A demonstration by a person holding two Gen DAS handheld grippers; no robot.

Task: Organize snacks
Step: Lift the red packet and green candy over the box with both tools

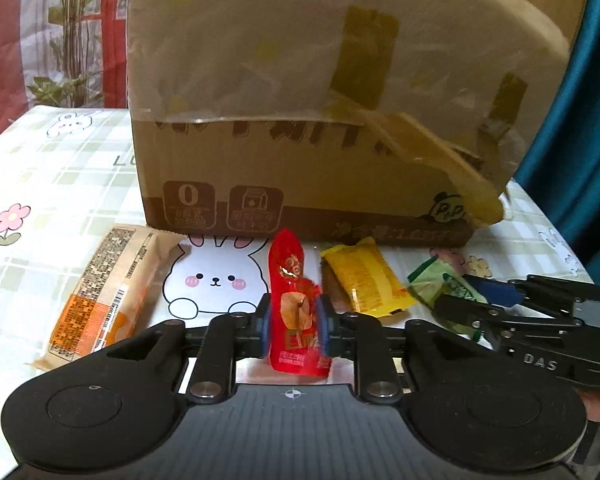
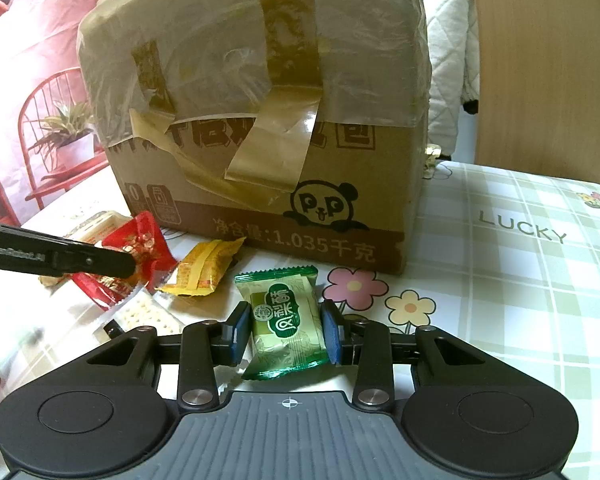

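I count four snacks in front of one taped cardboard box point(image 1: 300, 128). My left gripper point(image 1: 296, 326) has its jaws closed on the one red foil sachet point(image 1: 294, 280); my right gripper point(image 2: 286, 334) has its jaws pressed on the one green wrapped pastry point(image 2: 286, 320). One yellow packet point(image 1: 364, 280) lies between them, and one long beige-and-orange packet point(image 1: 104, 292) lies left. The checked table point(image 2: 520, 280) lies bare to the right of the box.

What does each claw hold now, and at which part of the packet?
The left claw grips the red snack packet across its lower middle. The right claw has the green snack packet between its pads, at mid-height by its two side edges.
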